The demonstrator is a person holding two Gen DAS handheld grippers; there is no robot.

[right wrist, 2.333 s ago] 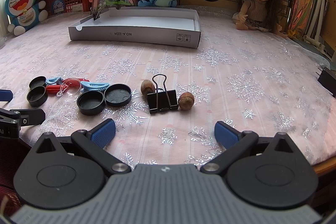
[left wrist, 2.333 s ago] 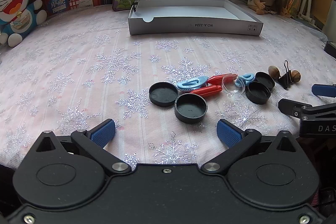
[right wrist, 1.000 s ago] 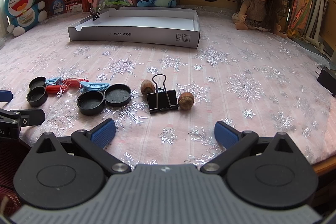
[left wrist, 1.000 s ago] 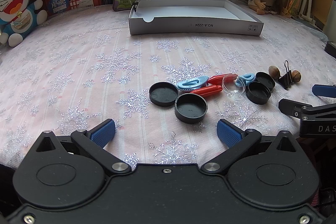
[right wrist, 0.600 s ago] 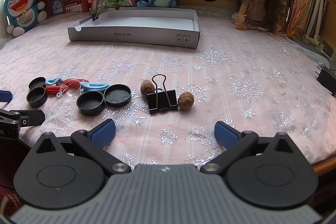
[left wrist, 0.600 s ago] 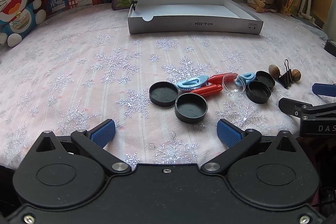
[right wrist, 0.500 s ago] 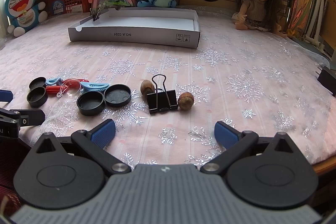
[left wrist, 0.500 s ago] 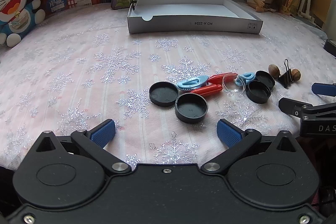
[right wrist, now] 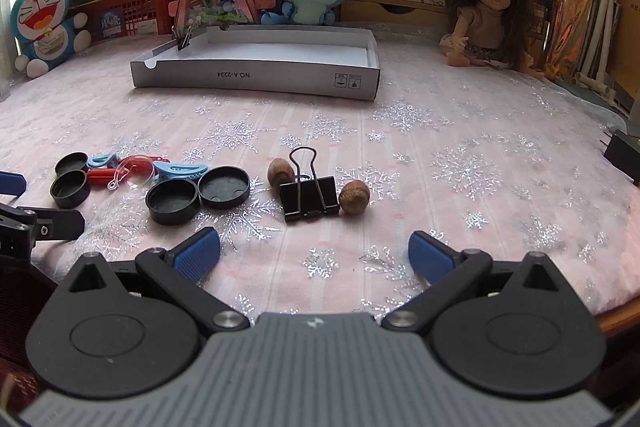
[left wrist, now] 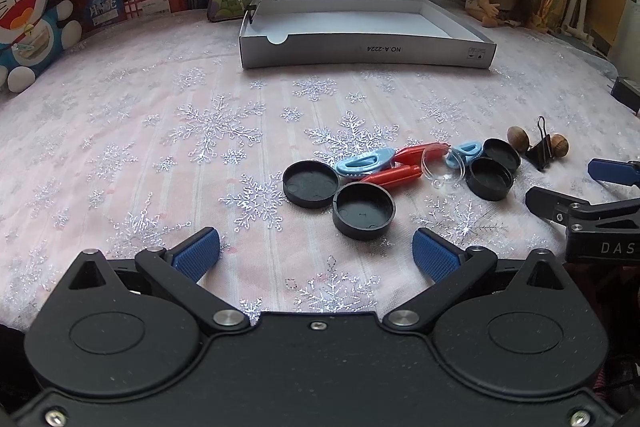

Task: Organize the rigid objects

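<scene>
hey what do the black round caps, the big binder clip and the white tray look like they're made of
Black round caps: likely molded plastic, matte, with raised rims and faint mold marks inside.
Binder clip: black painted sheet metal body, by its folded shape, with shiny bare wire handles.
White tray: looks like thin coated cardboard, with folded walls, a cut thumb notch and printed text.

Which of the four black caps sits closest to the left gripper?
The black cap nearest the left gripper; the other three lie farther back.
</scene>
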